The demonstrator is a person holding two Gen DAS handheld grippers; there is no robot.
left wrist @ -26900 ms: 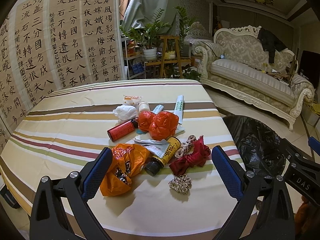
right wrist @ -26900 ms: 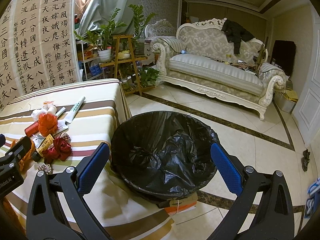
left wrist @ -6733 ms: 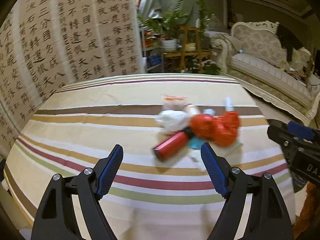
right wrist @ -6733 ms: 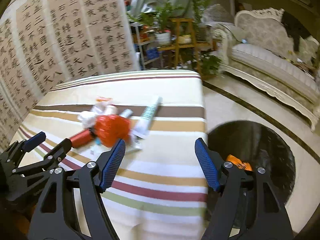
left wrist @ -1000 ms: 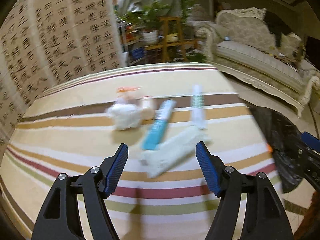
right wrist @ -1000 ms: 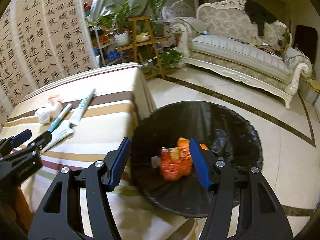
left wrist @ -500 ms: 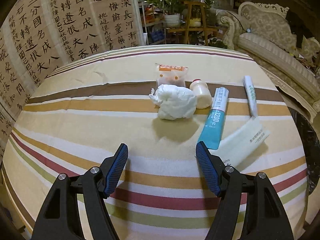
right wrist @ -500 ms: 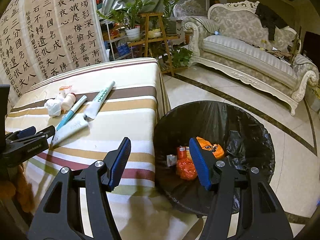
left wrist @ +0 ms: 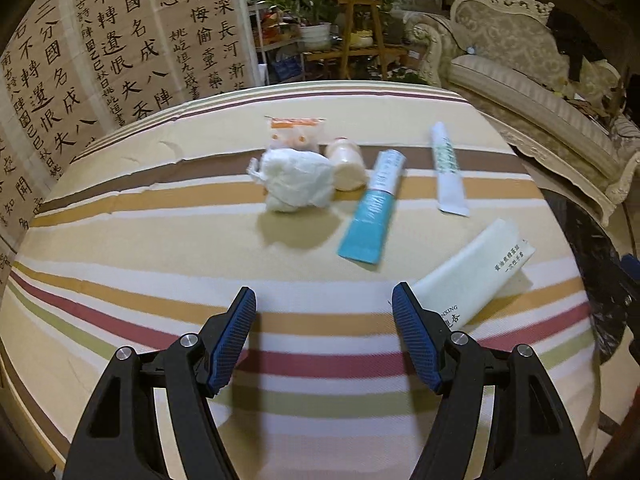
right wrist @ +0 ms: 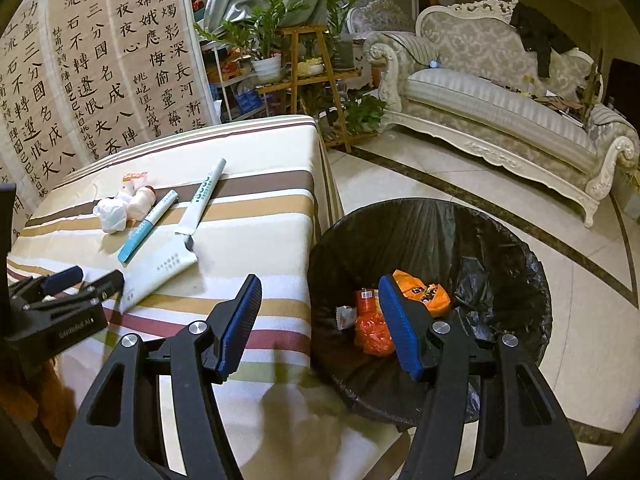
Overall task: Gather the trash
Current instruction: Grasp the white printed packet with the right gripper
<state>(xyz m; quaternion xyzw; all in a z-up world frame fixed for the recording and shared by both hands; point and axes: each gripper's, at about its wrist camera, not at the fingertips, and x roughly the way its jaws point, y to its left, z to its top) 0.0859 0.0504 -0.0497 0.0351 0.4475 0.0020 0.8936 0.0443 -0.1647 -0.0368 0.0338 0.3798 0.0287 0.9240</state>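
Note:
On the striped table [left wrist: 160,264] lie a crumpled white tissue [left wrist: 296,184], a small white bottle [left wrist: 347,162], an orange-topped clear packet [left wrist: 294,130], a teal tube [left wrist: 374,212], a white-green tube [left wrist: 448,168] and a white flat packet [left wrist: 476,268]. My left gripper [left wrist: 324,308] is open and empty, low over the table just short of the white packet. My right gripper [right wrist: 320,296] is open and empty above the table's edge beside the black-lined bin [right wrist: 500,240], which holds orange bags [right wrist: 420,292] and red trash [right wrist: 372,328].
A calligraphy screen [left wrist: 100,52] stands behind the table. Plants on a wooden stand [right wrist: 304,52] and a cream sofa [right wrist: 500,100] lie beyond on the tiled floor [right wrist: 592,340]. The bin sits right against the table's right side.
My left gripper has moved forward, closer to the tissue and tubes. My right gripper has shifted slightly left toward the table edge. Both stay open and empty.

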